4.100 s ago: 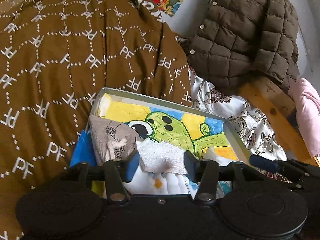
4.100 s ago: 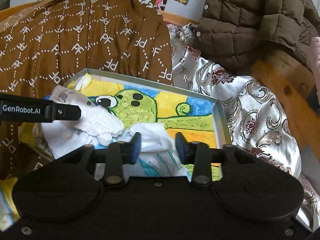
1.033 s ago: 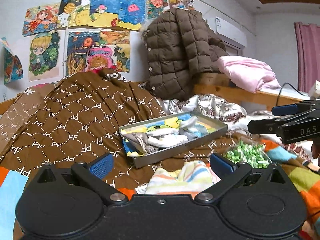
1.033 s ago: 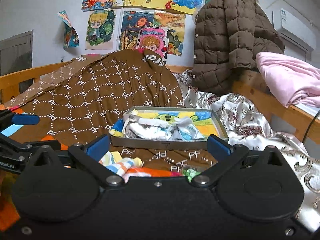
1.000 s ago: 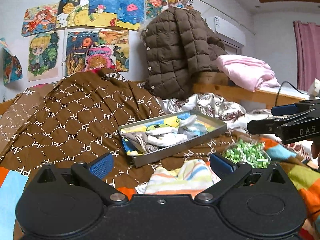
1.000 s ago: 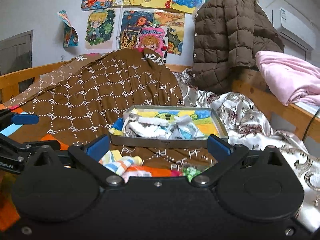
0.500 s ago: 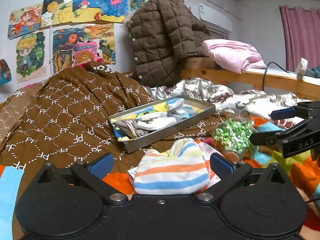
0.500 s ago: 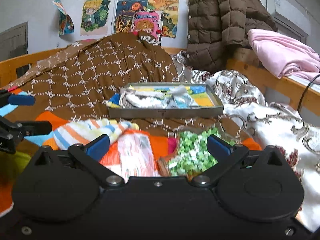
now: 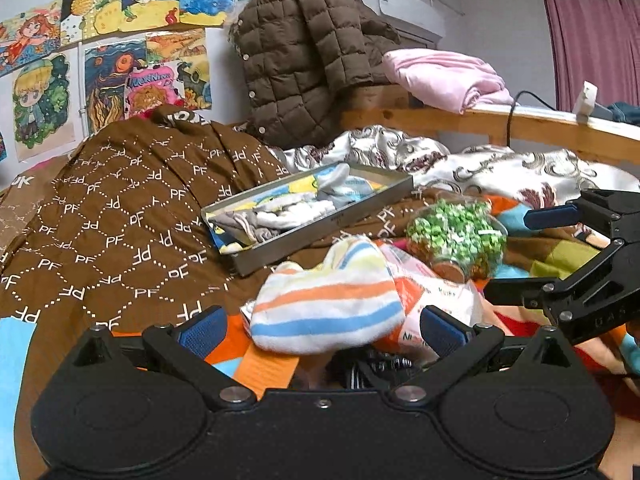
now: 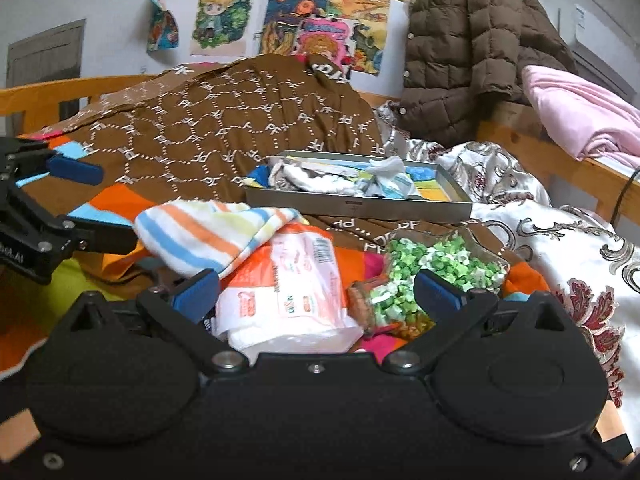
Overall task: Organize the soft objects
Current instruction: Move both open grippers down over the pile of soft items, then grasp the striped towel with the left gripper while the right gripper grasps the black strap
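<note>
The left gripper (image 9: 320, 326) hangs with its jaws spread wide around the striped sock (image 9: 326, 304), gripping nothing. The right gripper (image 10: 316, 290) is likewise wide open over a tissue pack (image 10: 288, 292). The sock lies on the bed just in front of the grey tray (image 9: 320, 226) (already holding several small cloths), beside the green-filled jar (image 9: 456, 236).
</note>
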